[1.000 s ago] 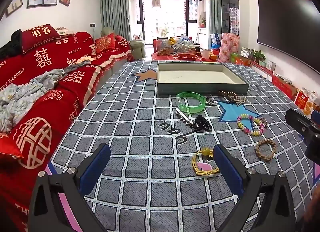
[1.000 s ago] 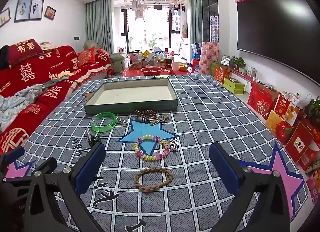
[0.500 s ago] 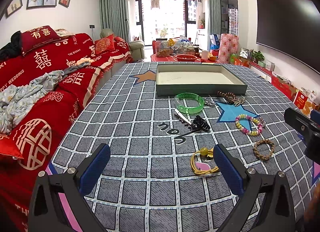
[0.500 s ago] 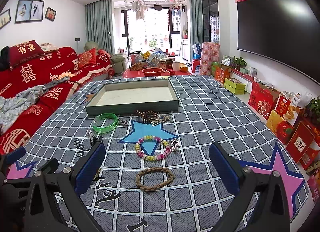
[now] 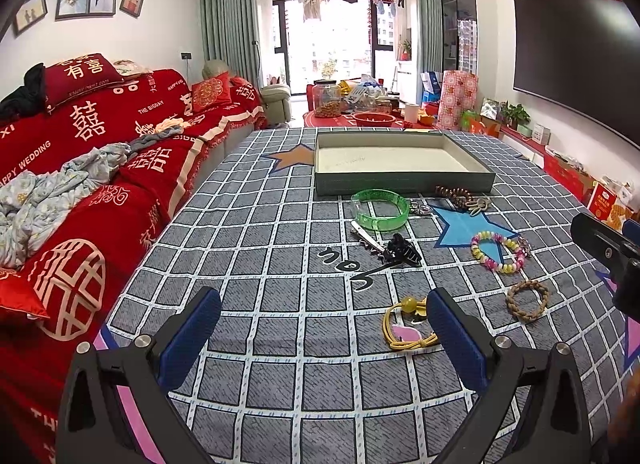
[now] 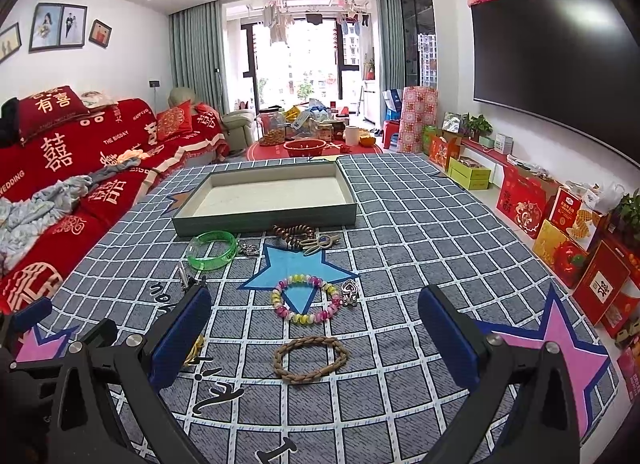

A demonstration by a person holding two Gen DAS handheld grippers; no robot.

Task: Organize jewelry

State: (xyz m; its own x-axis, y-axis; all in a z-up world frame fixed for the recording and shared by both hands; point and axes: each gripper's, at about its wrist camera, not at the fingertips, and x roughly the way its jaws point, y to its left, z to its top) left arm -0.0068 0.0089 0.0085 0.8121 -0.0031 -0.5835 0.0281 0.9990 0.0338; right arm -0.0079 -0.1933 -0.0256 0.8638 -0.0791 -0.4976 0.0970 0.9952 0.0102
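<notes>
Jewelry lies on a grey checked cloth before a shallow grey-green tray [image 5: 400,183] [image 6: 264,219]. A green bangle [image 5: 380,209] [image 6: 212,250], a black hair claw [image 5: 401,249], a pastel bead bracelet [image 5: 498,252] [image 6: 306,299], a braided brown ring [image 5: 527,300] [image 6: 311,353], a brown bead string [image 6: 294,231] and a yellow cord tie with pink charm [image 5: 406,326] are spread out. My left gripper [image 5: 324,332] is open and empty, its right finger beside the yellow tie. My right gripper [image 6: 314,338] is open and empty, with the braided ring between its fingers.
A red-covered sofa [image 5: 80,168] runs along the left. Red gift boxes [image 6: 560,224] line the right wall under a large TV [image 6: 560,64]. A low red table with jars and bowls [image 5: 360,112] stands beyond the tray.
Both grippers have lifted and drawn back slightly. The jewelry has not moved and both grippers stay open.
</notes>
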